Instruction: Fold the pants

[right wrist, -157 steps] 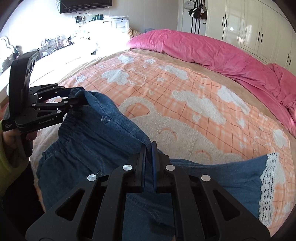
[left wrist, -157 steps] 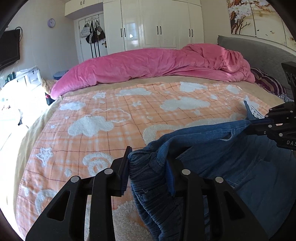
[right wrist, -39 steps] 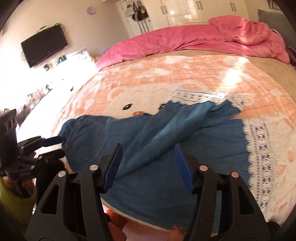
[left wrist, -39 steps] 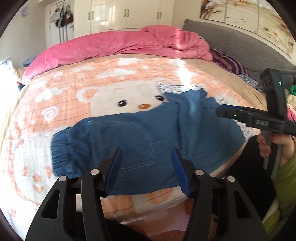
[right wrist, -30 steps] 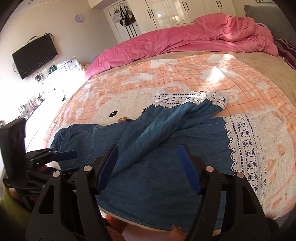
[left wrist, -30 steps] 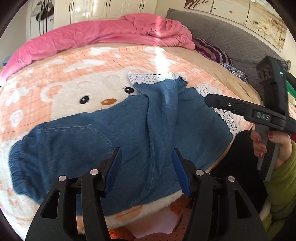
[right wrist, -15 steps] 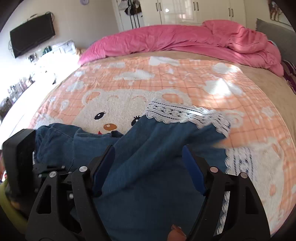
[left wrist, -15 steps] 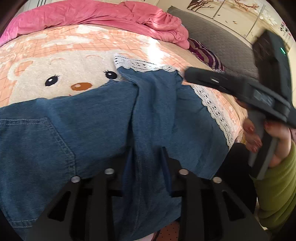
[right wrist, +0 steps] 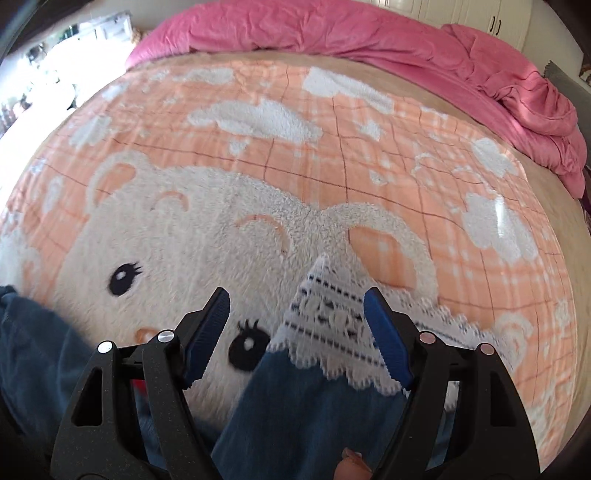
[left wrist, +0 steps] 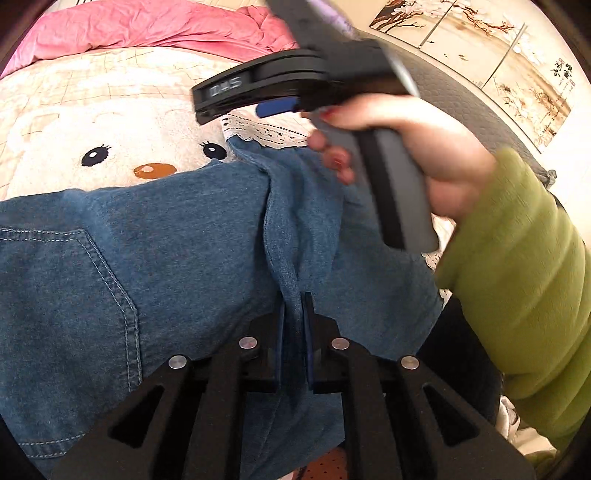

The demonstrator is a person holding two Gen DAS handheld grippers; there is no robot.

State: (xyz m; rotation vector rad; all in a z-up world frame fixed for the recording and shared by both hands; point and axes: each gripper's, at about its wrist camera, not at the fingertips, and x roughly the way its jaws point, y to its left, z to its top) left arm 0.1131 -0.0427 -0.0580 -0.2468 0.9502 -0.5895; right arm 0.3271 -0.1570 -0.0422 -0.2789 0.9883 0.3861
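Since half a second before, the left claw (left wrist: 294,334) had closed from a narrow gap onto the raised fold of the pants (left wrist: 155,258), and the right claw (right wrist: 297,332) had come forward over the lace hem (right wrist: 332,332) so that the bear's face now filled its view. The pants, blue denim, lay spread on the near edge of the bed, on the blanket (right wrist: 332,147), with a stitched back pocket (left wrist: 74,295) showing at the left of the left wrist view and one leg lying over the other along a ridge running away from the camera. The left claw's two blue pads were clamped on that ridge near its lower end, cloth pinched between them. The right claw stood wide apart, its blue pads to either side of the white lace hem and above it, gripping nothing; whether a pad touched the lace could not be told. From the left wrist camera the right claw (left wrist: 258,107) appeared blurred above the hem, held by a hand (left wrist: 417,147) with red nails in a green sleeve (left wrist: 517,266). Under the pants the orange checked blanket showed a white fleecy bear with black eyes and an orange nose (left wrist: 154,170), and white clouds farther off. Beyond it a pink quilt (right wrist: 369,33) lay bunched along the far side of the bed. A grey headboard (left wrist: 461,107) and a wall painting (left wrist: 491,55) stood at the right.
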